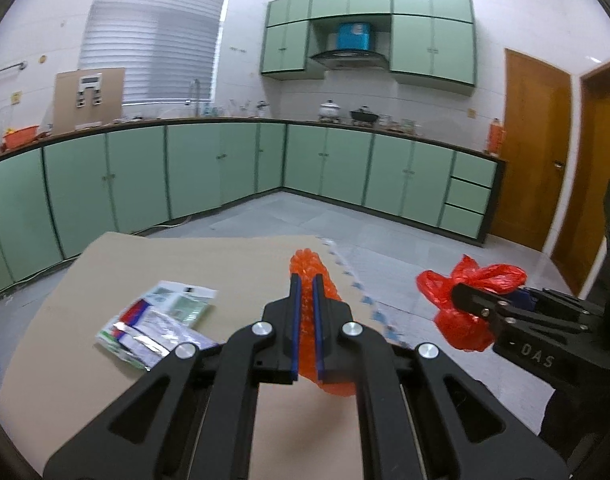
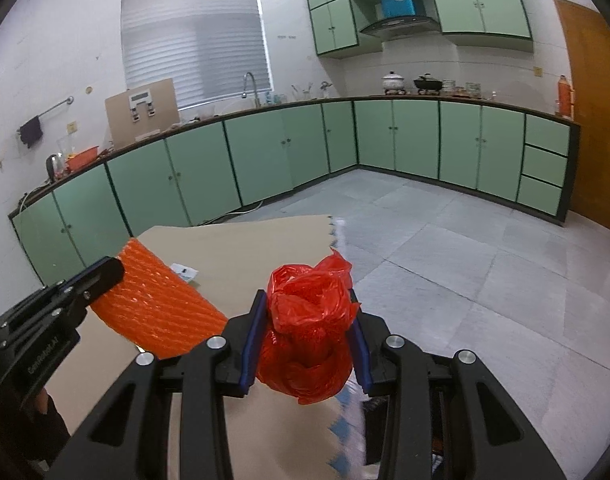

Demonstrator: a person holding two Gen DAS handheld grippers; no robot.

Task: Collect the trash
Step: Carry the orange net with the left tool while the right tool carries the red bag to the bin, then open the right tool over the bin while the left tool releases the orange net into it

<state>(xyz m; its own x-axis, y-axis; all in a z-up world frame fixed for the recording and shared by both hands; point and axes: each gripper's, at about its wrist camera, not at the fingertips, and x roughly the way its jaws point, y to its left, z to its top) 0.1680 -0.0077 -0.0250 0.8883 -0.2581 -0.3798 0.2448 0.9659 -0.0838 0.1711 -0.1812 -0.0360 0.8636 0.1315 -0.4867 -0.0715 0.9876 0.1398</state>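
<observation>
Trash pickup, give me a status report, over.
Left gripper shut on orange foam net. Right gripper shut on red plastic bag. Wrappers still on cardboard. Nothing in the way.

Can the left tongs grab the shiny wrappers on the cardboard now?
Probably not yet. The left tongs are shut on the orange foam net, so they are full. The wrappers lie uncovered on the cardboard, just left of the tongs, with nothing between.

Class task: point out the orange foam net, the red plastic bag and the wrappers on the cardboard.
orange foam net [image 2: 161, 312]: right wrist view, ribbed side.
red plastic bag [image 2: 309, 332]: right wrist view, crumpled middle.
wrappers [image 1: 157, 326]: left wrist view, pile's middle.
</observation>
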